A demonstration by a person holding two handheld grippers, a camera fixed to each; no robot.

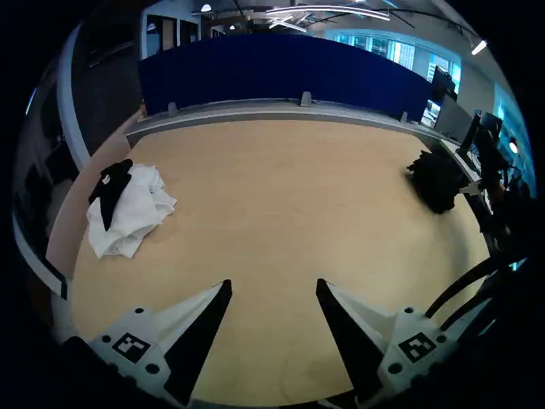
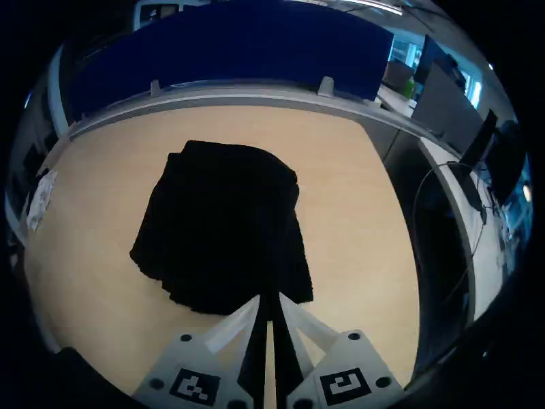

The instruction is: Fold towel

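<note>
Pale wood made up the counter, backed by a long blue partition on a grey rail, with office desks and monitors beyond its right end.

From the left gripper view, the left gripper hung over bare wood with its two fingers spread wide and nothing between them. At the counter's far left lay one rumpled heap of white cloth with one small black piece draped over its top. Far off to the right, near the counter's edge, sat the single black towel, seen as a dark lump.

The right gripper view looked at that towel from close by: it lay on the counter as a broad dark shape, loosely doubled, its near edge ragged. The right gripper had its two fingers pressed almost together, a thin slit between them, their tips at the towel's near edge; whether any cloth was caught between them could not be told. The white heap appeared as a sliver at the left rim of that view.
</note>
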